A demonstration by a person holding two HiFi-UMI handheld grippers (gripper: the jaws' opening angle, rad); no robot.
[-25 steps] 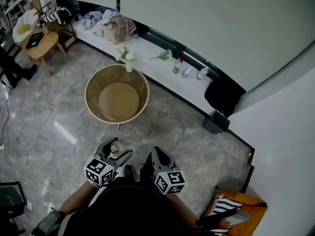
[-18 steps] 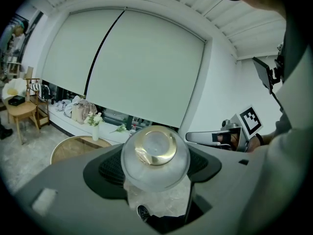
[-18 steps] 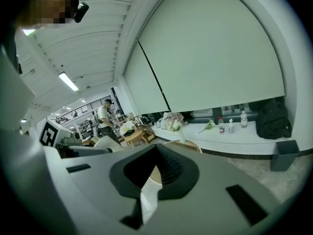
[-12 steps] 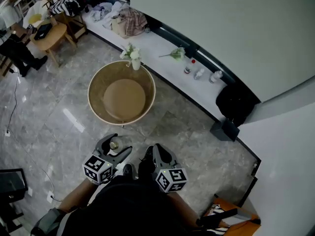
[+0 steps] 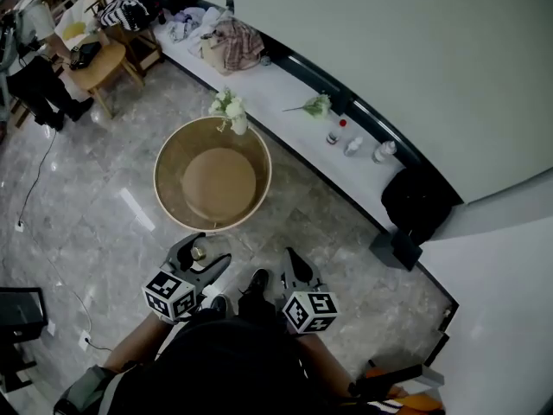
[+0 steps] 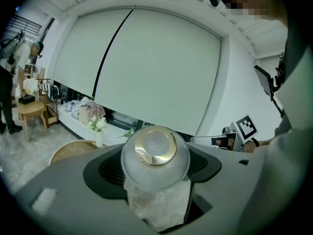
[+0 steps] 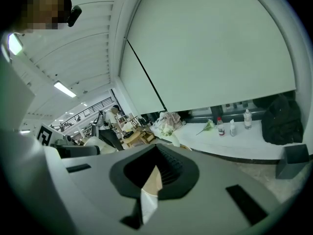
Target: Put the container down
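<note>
Two hand-held grippers hang close to the person's body, above the grey marble floor (image 5: pixel 104 223) and on the near side of the round tan table with a raised rim (image 5: pixel 168 158). The left gripper (image 5: pixel 203 256) is clamped on the small clear glass container with a gold cap (image 6: pixel 155 155). It grips the lower body, so the capped top stands clear beyond the jaws. That hold probably leaves the base free to be lowered onto a surface. The container is in the air, short of the table's near rim, and not yet put down. The right gripper (image 5: pixel 294 262) has its jaws pressed together on nothing. It seems to be held aside only to keep out of the way.

Compared with half a second ago, the right gripper has drifted to the right, opening a gap between the two. The left gripper and its container sit in much the same spot before the table
</note>
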